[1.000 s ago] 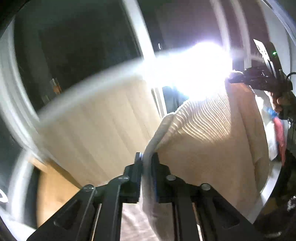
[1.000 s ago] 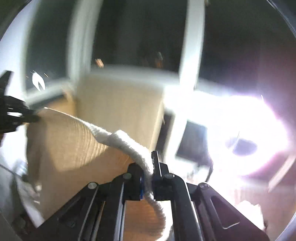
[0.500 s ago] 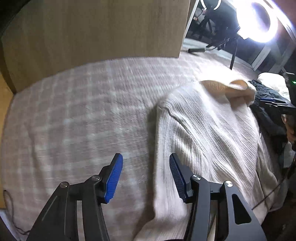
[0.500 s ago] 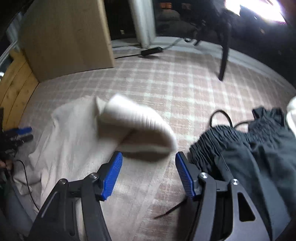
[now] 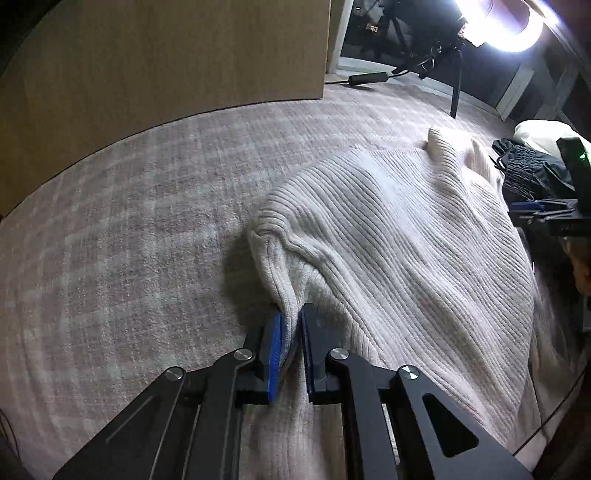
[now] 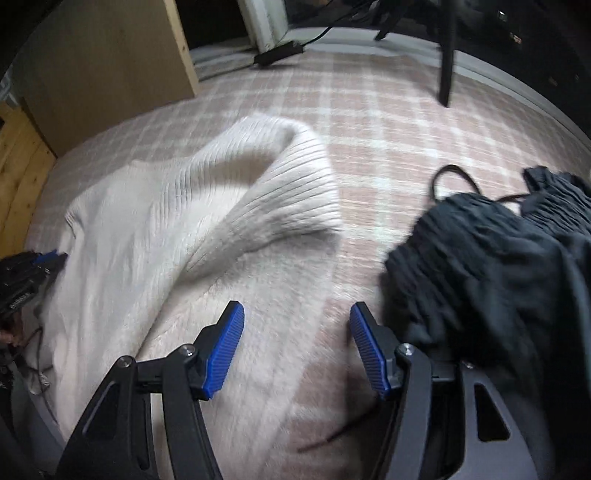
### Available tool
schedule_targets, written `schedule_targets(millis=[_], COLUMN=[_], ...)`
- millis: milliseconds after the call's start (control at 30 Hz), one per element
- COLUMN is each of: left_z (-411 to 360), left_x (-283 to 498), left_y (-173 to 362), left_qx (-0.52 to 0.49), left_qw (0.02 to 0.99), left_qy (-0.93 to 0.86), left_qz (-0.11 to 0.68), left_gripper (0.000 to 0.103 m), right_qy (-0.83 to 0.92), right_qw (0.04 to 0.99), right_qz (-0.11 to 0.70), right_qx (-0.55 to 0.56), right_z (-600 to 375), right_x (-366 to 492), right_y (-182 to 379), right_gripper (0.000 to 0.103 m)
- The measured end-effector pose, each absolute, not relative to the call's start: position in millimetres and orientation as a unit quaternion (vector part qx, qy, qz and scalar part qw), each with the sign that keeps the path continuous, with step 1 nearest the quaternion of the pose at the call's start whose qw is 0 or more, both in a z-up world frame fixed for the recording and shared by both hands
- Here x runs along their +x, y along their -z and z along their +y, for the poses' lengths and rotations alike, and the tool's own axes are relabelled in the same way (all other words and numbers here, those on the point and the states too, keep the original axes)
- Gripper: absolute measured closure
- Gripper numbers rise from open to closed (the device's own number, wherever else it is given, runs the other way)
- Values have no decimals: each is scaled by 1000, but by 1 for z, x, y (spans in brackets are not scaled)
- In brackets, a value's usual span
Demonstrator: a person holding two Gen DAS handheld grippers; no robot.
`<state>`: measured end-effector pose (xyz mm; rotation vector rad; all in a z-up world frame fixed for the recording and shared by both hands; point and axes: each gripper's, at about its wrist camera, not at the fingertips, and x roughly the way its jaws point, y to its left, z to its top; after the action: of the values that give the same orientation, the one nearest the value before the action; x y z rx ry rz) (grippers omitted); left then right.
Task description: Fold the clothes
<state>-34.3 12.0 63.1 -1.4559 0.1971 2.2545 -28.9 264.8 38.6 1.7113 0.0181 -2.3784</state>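
A cream ribbed sweater lies spread on the pink plaid rug. My left gripper is shut on a pinched fold at the sweater's left shoulder edge. In the right wrist view the sweater has a raised folded part toward the middle. My right gripper is open and empty, low over the sweater's near right part, beside a black garment. The left gripper also shows in the right wrist view, and the right gripper shows at the right edge of the left wrist view.
A wooden cabinet stands at the back left. A bright ring light on a dark stand is at the back right. A black power strip and cables lie by the far wall. A white item lies behind the black garment.
The sweater went from held up in both grippers to lying on the rug. Both grippers opened; the left one has since shut on the shoulder fold. The right one stays open.
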Motion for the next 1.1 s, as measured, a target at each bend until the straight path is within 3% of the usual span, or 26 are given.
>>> schedule_targets(millis=[67, 100, 133, 200, 300, 433, 467, 600, 667, 767, 833, 900, 933, 1100], left_z=[4, -2, -9, -29, -60, -97, -98, -100, -100, -101, -103, -103, -101, -82], left_x=[-31, -29, -28, -25, -21, -36, -47, -106, -112, -77, -35, 7, 28, 123], left_y=[-73, -81, -89, -115, -159, -207, -210, -180, -169, -168, -174, -177, -174, -141], left_qx=[-521, -515, -508, -490, -457, -412, -406, -428, -453, -468, -466, -473, -485, -531], left_qw=[225, 225, 224, 214, 188, 151, 142, 69, 69, 93, 120, 148, 164, 203], left_qy=[-821, -825, -830, -844, -868, -893, -896, -884, -874, -869, -869, -863, -855, -822], left_qz=[62, 56, 48, 39, 49, 97, 111, 173, 159, 132, 117, 97, 82, 37], left_gripper=[96, 96, 96, 96, 96, 96, 101, 103, 103, 97, 92, 75, 71, 68], right_qy=[809, 810, 810, 806, 827, 865, 875, 859, 834, 838, 839, 838, 837, 807], right_qw=[113, 121, 129, 157, 168, 142, 120, 46, 0, 20, 58, 95, 113, 131], right_qz=[17, 17, 17, -24, -8, 54, 85, 171, 207, 179, 142, 101, 80, 10], right_qx=[576, 574, 572, 570, 536, 479, 461, 480, 511, 515, 523, 528, 530, 576], right_z=[257, 254, 250, 254, 260, 266, 264, 249, 249, 258, 261, 264, 265, 271], right_x=[-29, -27, -26, -22, -11, -9, -15, -67, -84, -65, -37, 5, 26, 125], right_y=[-36, -37, -38, -49, -90, -147, -155, -116, -82, -85, -96, -103, -106, -73], right_gripper=[44, 67, 96, 97, 97, 97, 97, 90, 88, 83, 65, 56, 49, 47])
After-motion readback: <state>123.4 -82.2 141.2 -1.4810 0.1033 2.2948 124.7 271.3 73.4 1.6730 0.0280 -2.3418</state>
